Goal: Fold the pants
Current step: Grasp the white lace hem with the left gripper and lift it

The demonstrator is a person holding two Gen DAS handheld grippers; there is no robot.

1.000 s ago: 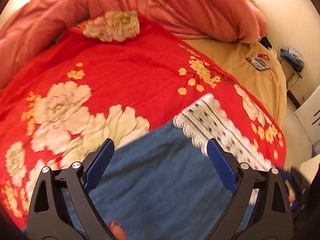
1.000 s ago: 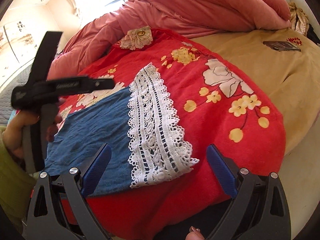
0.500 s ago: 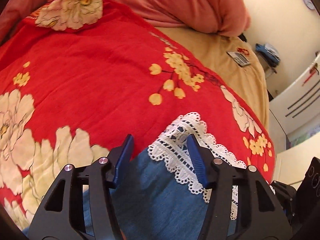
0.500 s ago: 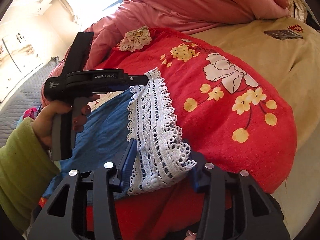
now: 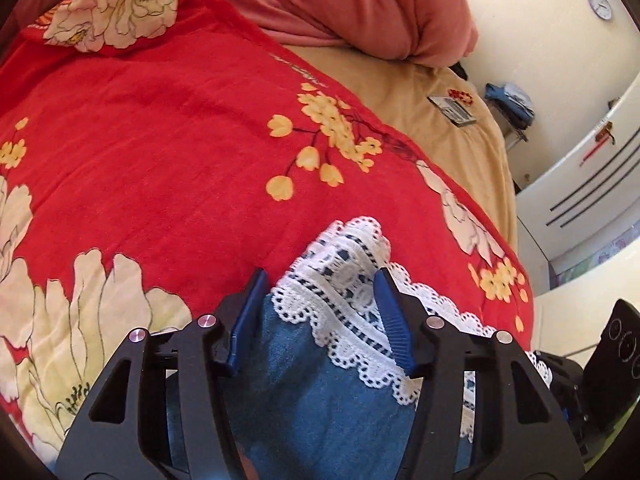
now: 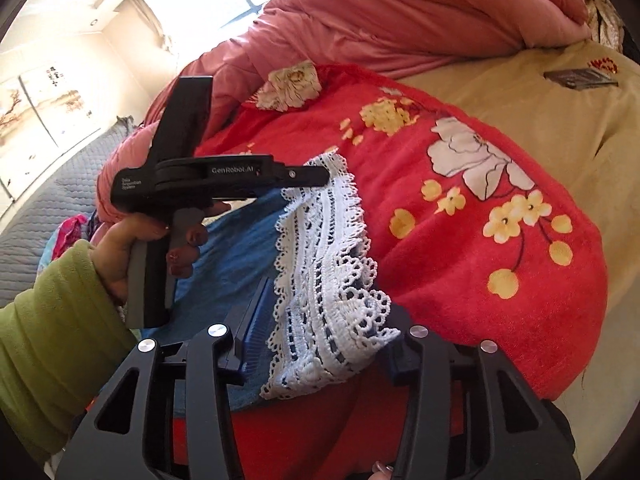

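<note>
The blue pants [image 5: 320,400] with a white lace hem [image 5: 344,272] lie on the red flowered blanket [image 5: 160,160]. My left gripper [image 5: 320,304] is shut on the far corner of the lace hem, which bunches between its blue pads. My right gripper [image 6: 320,336] is shut on the near corner of the lace hem [image 6: 324,264], lifted a little off the blanket [image 6: 460,260]. The left gripper [image 6: 316,176] also shows in the right wrist view, held by a hand in a green sleeve.
A pink duvet [image 5: 340,0] is heaped at the back of the bed. A tan sheet [image 5: 452,128] with a small dark packet [image 5: 452,110] lies to the right. A white cabinet [image 5: 580,184] stands beyond the bed's right edge.
Both grippers moved in from open over the pants and closed on the two corners of the lace hem. The hem is now gathered and slightly raised.
</note>
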